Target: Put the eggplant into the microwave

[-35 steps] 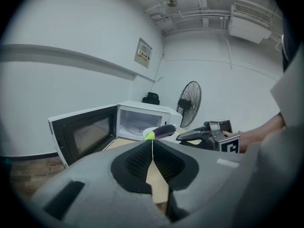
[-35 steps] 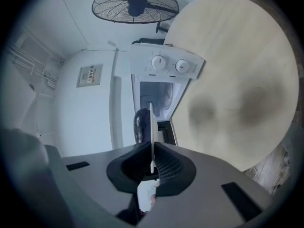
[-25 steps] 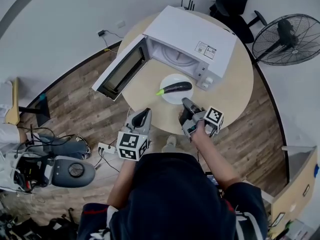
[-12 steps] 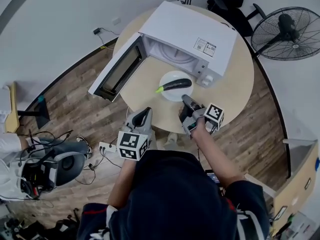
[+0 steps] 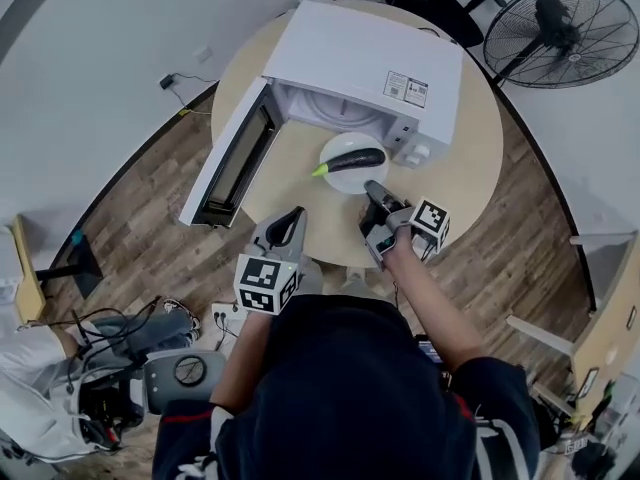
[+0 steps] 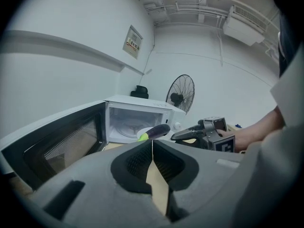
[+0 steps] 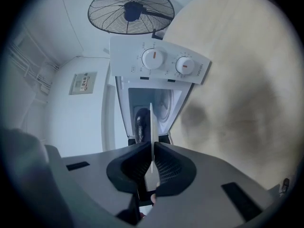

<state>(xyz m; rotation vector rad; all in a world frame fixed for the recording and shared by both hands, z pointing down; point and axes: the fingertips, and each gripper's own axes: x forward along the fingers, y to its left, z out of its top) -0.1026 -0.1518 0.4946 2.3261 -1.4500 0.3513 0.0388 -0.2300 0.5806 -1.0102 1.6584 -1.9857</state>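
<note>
From the head view, we see the microwave (image 5: pixel 370 53) on the round table (image 5: pixel 460 168), its door (image 5: pixel 235 158) swung wide. The eggplant (image 5: pixel 352 158) lies across a white plate (image 5: pixel 330 148) just in front of the open cavity, green stem toward the door. The right claw (image 5: pixel 372 186) reaches to the plate's near rim, while the left claw (image 5: pixel 295 213) hangs back over the table's near edge, well apart from the action. From the left claw's view, we see its jaws pressed together with nothing between them, only bare tabletop showing below. Beyond them the eggplent sits on its plate at the cavity mouth, with the right claw coming in from the side. From the right claw's view, we see the jaws clamped on the plate's thin rim, which stands edge-on between the pads. The dark eggplant is just past it, the two knobs (image 7: pixel 153 58) above and a fan (image 7: pixel 130 8) behind. We judge the carry-in step is in hand: plate gripped, eggplant not yet inside. Next, we'd say, calls for a level push straight forward through the opening, kept flat so the eggplant doesn't roll off, then letting go of the rim.
</note>
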